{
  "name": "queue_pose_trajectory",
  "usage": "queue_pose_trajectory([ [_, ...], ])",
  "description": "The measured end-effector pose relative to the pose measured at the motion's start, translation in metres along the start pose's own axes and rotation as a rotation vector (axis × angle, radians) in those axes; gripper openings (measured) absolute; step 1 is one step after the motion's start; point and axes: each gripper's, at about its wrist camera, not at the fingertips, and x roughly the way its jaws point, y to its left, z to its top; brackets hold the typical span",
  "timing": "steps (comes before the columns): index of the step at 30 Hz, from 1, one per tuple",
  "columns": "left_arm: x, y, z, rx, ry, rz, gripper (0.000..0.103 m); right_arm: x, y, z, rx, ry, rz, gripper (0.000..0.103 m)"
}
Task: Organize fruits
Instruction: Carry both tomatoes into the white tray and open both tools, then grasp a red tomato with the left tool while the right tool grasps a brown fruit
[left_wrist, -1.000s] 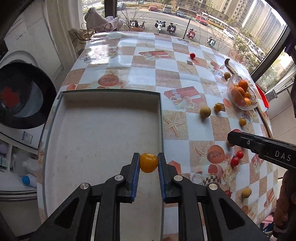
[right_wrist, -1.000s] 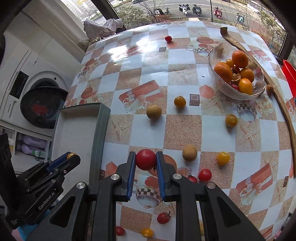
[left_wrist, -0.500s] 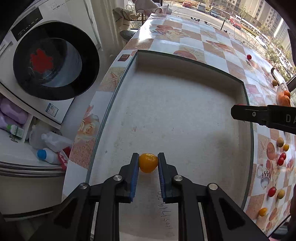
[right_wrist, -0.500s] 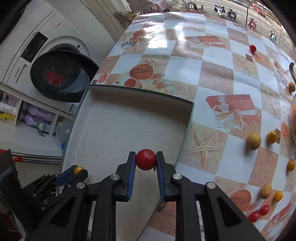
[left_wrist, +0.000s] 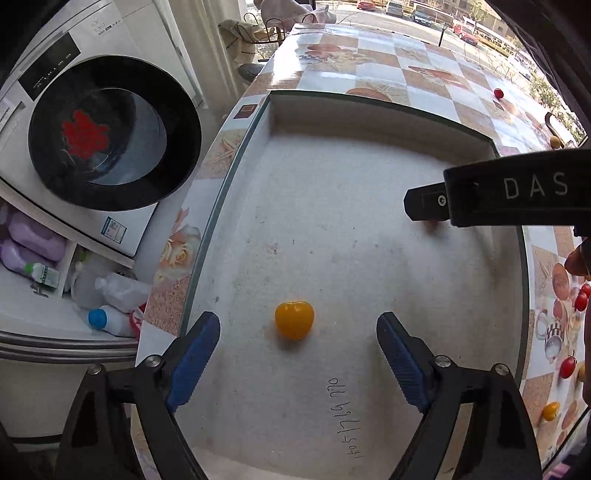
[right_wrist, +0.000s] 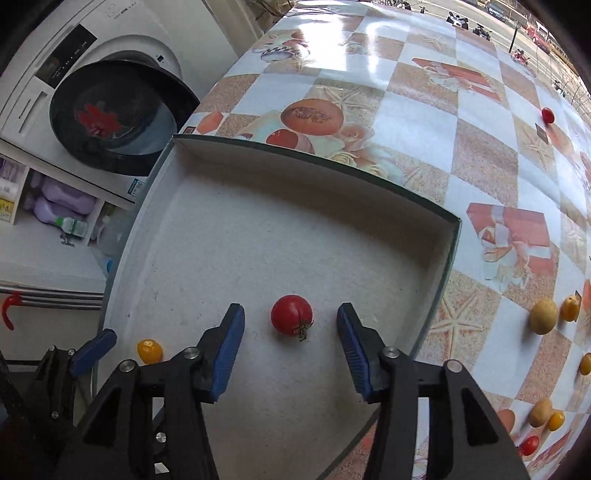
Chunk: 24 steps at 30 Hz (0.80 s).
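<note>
Fruits mostly scattered on the table (right_wrist: 413, 122), right of the tray (right_wrist: 303, 162); two already lie on the tray floor. Yellow tomato (left_wrist: 294, 319) sits free between the spread left tongs (left_wrist: 298, 356), touching neither pad. Red tomato (right_wrist: 291, 315) sits likewise between the spread right tongs (right_wrist: 291, 350), stem end toward the camera, clear of both pads. Neither tongs grips anything.

In the right wrist view the yellow tomato shows just beside the left tongs' blue tip, near the tray's left wall. The two tomatoes lie well apart.

Loose on the table: tan round fruits (right_wrist: 543, 316), small orange ones (right_wrist: 570, 308), a cherry tomato (right_wrist: 547, 115) far off.

Risks, as judgement:
- Both tomatoes are round on a flat tray floor; a pad brushing one on withdrawal could set it rolling.
- The tongs work close together over the tray; crossing paths could knock them together.
- Table fruits near the far edge may roll off if nudged.
</note>
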Motion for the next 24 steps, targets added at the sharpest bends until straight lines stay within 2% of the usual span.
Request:
queue_pose_trajectory([
  [3, -0.004, -0.002, 0.000, 0.009, -0.005, 0.001, 0.088, -0.013, -0.004, 0.003, 0.022, -0.033, 0.057, 0.074],
  [5, -0.008, -0.005, 0.000, 0.021, -0.008, 0.002, 0.088, -0.028, -0.007, 0.001, 0.038, -0.065, 0.075, 0.081],
  [11, -0.029, -0.029, 0.001, 0.075, -0.031, -0.024, 0.088, -0.069, -0.038, -0.018, 0.133, -0.142, 0.083, 0.081],
  [17, -0.052, -0.070, -0.004, 0.165, -0.055, -0.082, 0.088, -0.098, -0.101, -0.070, 0.282, -0.154, 0.032, 0.081],
  [24, -0.079, -0.123, -0.028, 0.274, -0.053, -0.170, 0.088, -0.118, -0.168, -0.150, 0.443, -0.111, -0.075, 0.081],
])
